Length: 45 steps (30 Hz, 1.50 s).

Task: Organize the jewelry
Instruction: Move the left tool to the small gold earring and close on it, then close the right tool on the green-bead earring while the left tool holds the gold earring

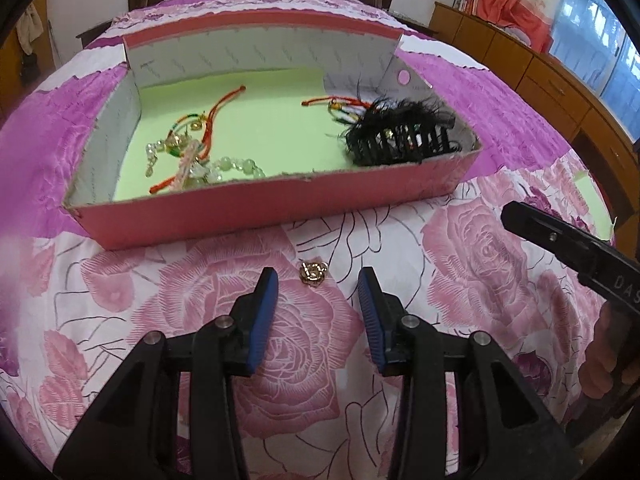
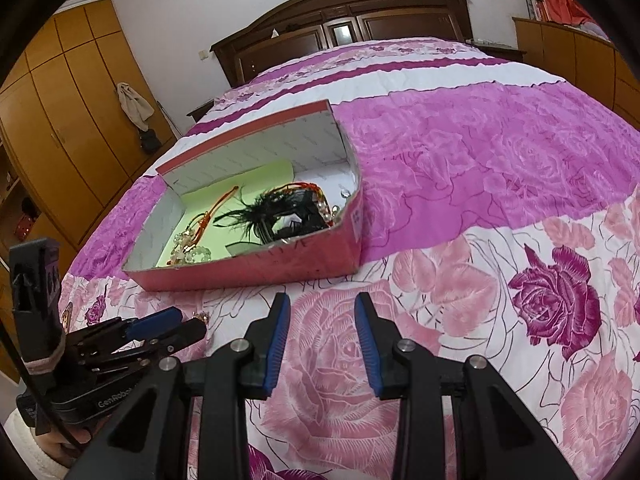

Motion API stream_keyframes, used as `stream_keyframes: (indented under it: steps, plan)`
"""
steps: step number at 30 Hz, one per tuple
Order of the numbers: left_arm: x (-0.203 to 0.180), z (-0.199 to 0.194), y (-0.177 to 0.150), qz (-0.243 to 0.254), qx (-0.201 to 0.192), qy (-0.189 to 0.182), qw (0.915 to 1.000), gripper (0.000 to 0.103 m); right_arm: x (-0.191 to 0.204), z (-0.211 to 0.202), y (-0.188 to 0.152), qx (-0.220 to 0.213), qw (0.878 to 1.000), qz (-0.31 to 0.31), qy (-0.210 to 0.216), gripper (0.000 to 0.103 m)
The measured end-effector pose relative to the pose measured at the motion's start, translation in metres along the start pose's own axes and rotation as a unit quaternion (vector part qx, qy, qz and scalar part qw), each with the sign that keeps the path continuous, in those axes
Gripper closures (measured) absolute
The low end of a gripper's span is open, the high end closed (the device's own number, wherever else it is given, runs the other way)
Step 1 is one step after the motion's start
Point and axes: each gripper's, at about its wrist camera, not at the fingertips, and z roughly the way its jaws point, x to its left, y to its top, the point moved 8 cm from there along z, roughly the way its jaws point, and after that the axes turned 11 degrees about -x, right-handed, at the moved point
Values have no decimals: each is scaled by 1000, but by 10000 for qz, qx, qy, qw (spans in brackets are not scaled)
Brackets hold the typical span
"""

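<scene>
You are lining up your left gripper [image 1: 318,286] on a small gold flower-shaped charm [image 1: 314,272] lying on the rose-print bedspread [image 1: 480,264], just in front of the pink box [image 1: 256,216]. Its jaws are standing open with the charm sitting between the blue fingertips [image 1: 267,286], close to their ends and touching neither. Nothing is being held.

Your right gripper [image 2: 322,312] is hovering off to the side over the bedspread, jaws likewise apart and empty, near the box's front right corner. In its view the left gripper [image 2: 176,322] is showing low at the left edge, with a glint of the charm [image 2: 201,315] at its tips.

The box is already carrying most of the collection on its green liner [image 1: 272,128]: red cord bracelets [image 1: 216,116] and a pale bead bracelet [image 1: 236,168] tangled at the left end, a black feathered hair comb [image 1: 400,136] at the right end.

The step in hand appears to be picking up the last loose piece outside the box. The next move is likely calling for easing the left gripper a little forward and down so the pads are bracketing the charm, then closing gently; the piece is small and flat on soft cloth, so you may be pinching fabric along with it or nudging it away. After that, lifting over the near wall and releasing inside the box.
</scene>
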Motion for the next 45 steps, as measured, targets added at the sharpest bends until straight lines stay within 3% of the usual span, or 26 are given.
stream_keyframes:
  steps: [5,12,18,25,33,45]
  plan:
    - [-1,6,-2,34,15,6,10000,74,-3,2,-4,50,10000,68,5,67]
    - [4,10,-1,-39,-11,-1,10000,97,-7,2,-7,80,9999,147,9,67]
    - [7,4,0,-191,-57,-56,9998,97,-7,1,-8,59,9999,139,-4,67]
    - [20,-13,3,-244,-170,157,9994,97,2,-4,-6,-1,10000,86,40,67]
    - [46,-30,0,-341,-248,498,9979,97,29,-5,-15,92,9996,-165,206,67]
    - [66,-36,-8,-506,-301,608,9964,97,72,3,-36,263,9972,-561,428,67]
